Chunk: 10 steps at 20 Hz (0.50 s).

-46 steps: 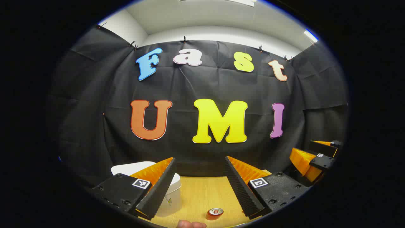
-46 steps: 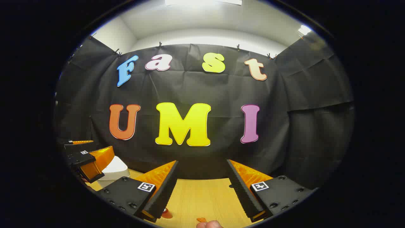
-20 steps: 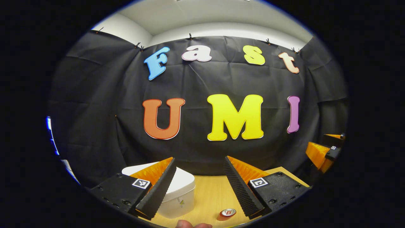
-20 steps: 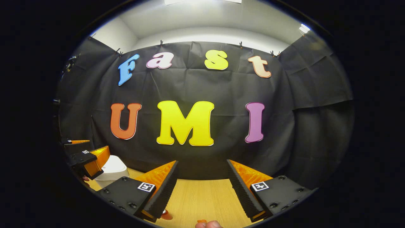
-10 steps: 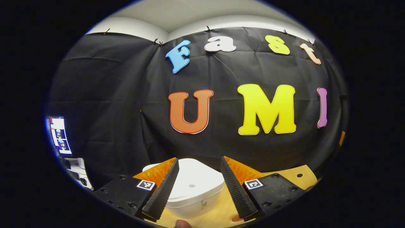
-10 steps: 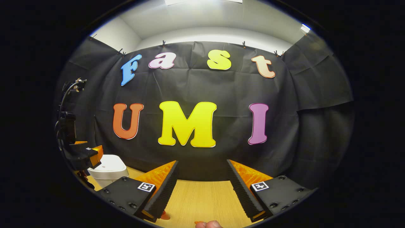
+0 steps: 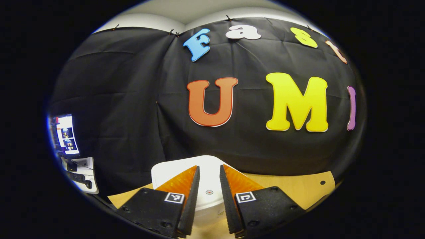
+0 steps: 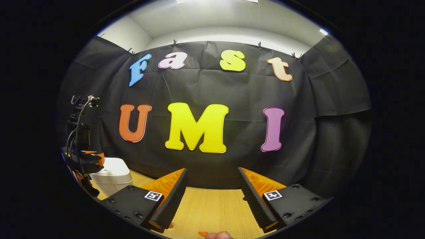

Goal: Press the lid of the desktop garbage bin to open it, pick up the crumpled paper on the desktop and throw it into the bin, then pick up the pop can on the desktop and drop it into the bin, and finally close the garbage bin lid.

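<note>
The white desktop bin (image 7: 172, 171) stands on the wooden table right before my left gripper (image 7: 209, 167), its lid down, with a small red dot on top. The left gripper's fingers have drawn close together with a narrow gap and nothing held, and they hover just above the lid. In the right gripper view the bin (image 8: 111, 174) sits at the far left with the left gripper (image 8: 89, 159) over it. My right gripper (image 8: 212, 170) is open over bare table. A red sliver (image 8: 169, 226), perhaps the can, peeks out under its left finger.
The wooden table (image 8: 212, 205) runs back to the black cloth wall. A lit monitor (image 7: 64, 134) and a desk with cables stand beyond the table's left edge. A thumb (image 8: 217, 235) shows at the bottom of the right gripper view.
My left gripper swung left toward the bin, came in over its lid, and its fingers narrowed from wide open. The can slid out of its view. The right gripper barely moved.
</note>
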{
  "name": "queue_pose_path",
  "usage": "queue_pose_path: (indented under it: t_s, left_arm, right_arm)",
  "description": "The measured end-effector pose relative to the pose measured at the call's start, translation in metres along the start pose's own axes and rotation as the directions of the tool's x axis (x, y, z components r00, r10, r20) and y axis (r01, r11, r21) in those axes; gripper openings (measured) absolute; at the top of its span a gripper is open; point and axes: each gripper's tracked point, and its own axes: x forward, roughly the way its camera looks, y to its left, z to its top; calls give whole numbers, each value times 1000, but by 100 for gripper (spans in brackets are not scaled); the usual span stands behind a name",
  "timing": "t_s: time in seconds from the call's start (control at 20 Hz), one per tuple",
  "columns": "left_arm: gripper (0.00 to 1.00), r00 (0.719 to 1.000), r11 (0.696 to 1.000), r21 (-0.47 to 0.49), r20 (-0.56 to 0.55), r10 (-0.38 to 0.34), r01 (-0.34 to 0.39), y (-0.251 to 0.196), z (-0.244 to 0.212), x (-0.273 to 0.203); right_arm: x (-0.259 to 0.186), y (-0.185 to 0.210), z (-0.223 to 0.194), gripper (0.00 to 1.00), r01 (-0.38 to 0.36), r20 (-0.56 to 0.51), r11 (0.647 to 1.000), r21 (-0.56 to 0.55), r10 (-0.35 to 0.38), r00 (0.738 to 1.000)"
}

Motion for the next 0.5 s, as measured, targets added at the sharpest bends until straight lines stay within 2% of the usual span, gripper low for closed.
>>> queue_pose_path:
  t_s: [0.1, 0.3, 0.5]
  left_arm:
    - [28, 999, 1000, -13, -50, -6, 5, -3, -15, 8]
    - [17, 994, 998, -29, -100, 54, -57, 9, -31, 15]
    - [5, 986, 996, -38, -152, 69, -76, 13, -45, 18]
  right_arm:
    - [1, 0, 1, 94, -4, 2, 1000, -7, 4, 1000]
    - [4, 1, 0, 94, -8, 1, 1000, -20, 8, 1000]
    - [9, -1, -6, 94, -3, -13, 1000, -18, 2, 1000]
